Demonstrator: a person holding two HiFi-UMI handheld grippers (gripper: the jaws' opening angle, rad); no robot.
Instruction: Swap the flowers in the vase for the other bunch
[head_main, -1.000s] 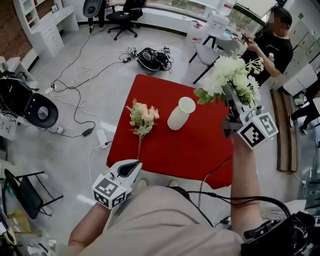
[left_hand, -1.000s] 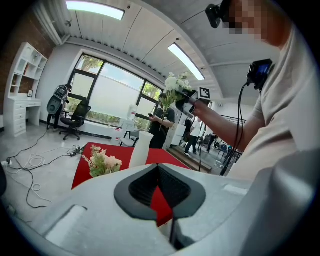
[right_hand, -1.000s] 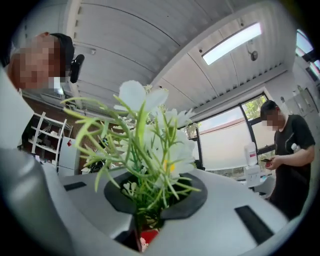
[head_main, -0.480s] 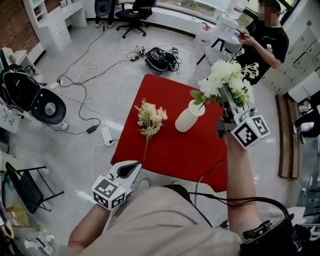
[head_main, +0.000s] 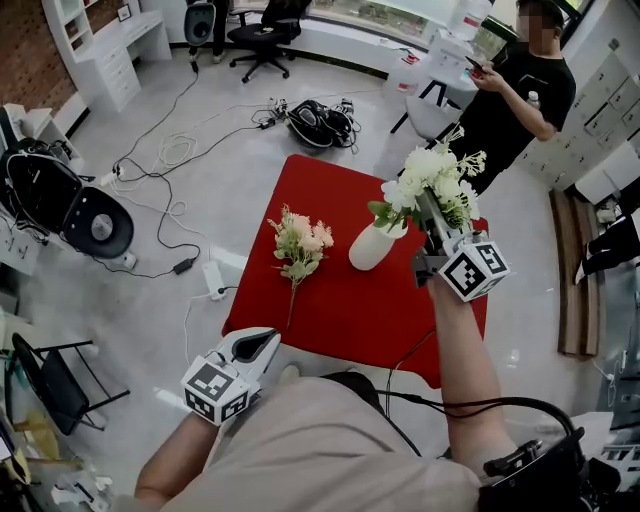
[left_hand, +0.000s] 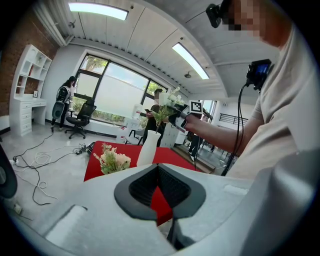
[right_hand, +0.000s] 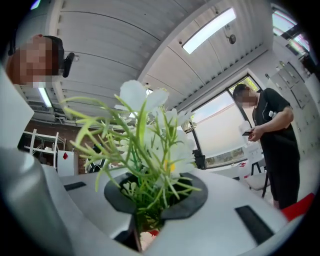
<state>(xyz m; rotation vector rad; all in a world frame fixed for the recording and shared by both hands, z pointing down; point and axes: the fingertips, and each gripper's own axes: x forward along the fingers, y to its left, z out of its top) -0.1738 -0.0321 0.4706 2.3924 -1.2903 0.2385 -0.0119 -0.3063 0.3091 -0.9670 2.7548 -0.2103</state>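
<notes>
A white vase (head_main: 372, 247) stands upright on the red table (head_main: 340, 310). To its left a pink bunch (head_main: 299, 243) lies flat on the cloth. My right gripper (head_main: 428, 224) is shut on the stems of the white bunch (head_main: 432, 178) and holds it just right of the vase, with some leaves over the vase's mouth. In the right gripper view the white bunch (right_hand: 149, 145) fills the jaws and hides the stem ends. My left gripper (head_main: 256, 347) is shut and holds nothing, off the table's near edge. The left gripper view shows the vase (left_hand: 148, 147) and the pink bunch (left_hand: 114, 160) ahead.
A person in black (head_main: 515, 95) stands beyond the table's far right corner. Cables and a black bundle (head_main: 312, 116) lie on the floor behind the table. A round black device (head_main: 88, 222) stands at the left, and a wooden bench (head_main: 566, 270) runs along the right.
My right gripper has come down with the white bunch and moved closer to the vase. The left gripper has hardly moved. The vase and the pink bunch stay put.
</notes>
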